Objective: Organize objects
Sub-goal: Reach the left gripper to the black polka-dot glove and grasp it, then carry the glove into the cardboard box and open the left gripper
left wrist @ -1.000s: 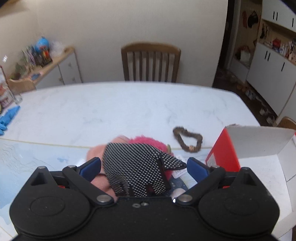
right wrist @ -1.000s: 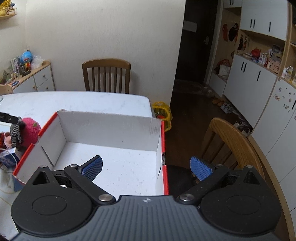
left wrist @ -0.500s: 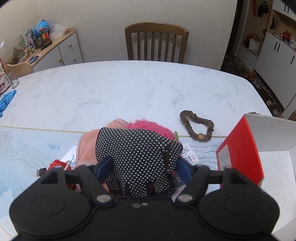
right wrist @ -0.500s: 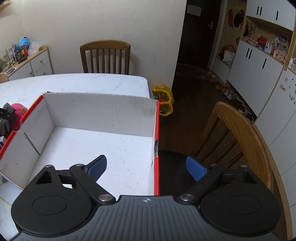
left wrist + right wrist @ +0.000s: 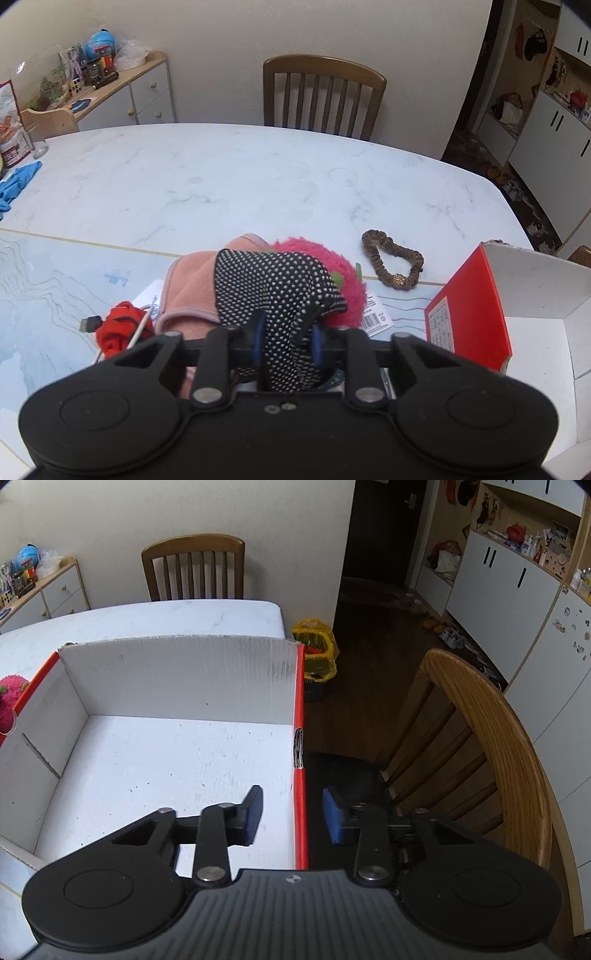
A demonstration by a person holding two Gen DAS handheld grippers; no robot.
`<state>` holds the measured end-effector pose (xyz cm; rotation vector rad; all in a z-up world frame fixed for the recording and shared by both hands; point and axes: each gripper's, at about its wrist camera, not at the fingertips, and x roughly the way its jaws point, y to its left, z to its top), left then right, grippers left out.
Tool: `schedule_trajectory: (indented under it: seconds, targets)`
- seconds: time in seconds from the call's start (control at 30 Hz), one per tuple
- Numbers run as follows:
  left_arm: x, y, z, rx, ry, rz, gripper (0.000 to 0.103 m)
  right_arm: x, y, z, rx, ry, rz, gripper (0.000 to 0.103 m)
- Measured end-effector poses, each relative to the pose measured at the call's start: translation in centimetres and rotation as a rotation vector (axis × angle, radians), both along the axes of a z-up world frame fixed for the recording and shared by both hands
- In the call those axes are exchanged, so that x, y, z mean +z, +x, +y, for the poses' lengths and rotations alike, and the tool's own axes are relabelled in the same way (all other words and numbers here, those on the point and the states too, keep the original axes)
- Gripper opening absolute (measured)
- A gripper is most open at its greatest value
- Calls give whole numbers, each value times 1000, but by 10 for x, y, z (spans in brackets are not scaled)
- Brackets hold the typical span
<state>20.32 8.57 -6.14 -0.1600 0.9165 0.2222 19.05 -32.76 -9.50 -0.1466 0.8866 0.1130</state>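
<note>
A black cloth with white dots lies on top of a pile with a pink cloth, a fuzzy pink toy and a red item. My left gripper is closing, and its blue pads press on the dotted cloth. A brown scrunchie lies to the right on the table. The red and white box stands open and empty. My right gripper straddles the box's right wall, jaws closing, with a gap showing on both sides.
A wooden chair stands at the table's far side and another chair right of the box. A sideboard with clutter is at the back left. A blue cloth lies at the left edge. A yellow bag sits on the floor.
The left jaws came together from wide apart onto the dotted cloth. The right gripper sank toward the box's right wall and its jaws narrowed around it.
</note>
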Motion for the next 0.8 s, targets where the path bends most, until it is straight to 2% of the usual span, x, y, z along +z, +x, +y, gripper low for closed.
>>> schedule_trajectory:
  seconds: [0.07, 0.2, 0.43, 0.67, 0.8]
  targets:
    - [4, -4, 1, 8, 4, -11, 15, -2, 1, 0, -5, -2, 9, 22]
    - [12, -11, -1, 16, 20, -17, 13, -4, 1, 1, -5, -20, 16, 10]
    - [45, -28, -12, -8, -2, -67, 13, -5, 1, 1, -7, -30, 13, 8]
    - [80, -39, -61, -140, -24, -114, 13, -3, 1, 2, 8, -19, 17, 7]
    - [89, -38, -101, -245, -47, -126, 13, -3, 0, 1, 12, -10, 23, 7]
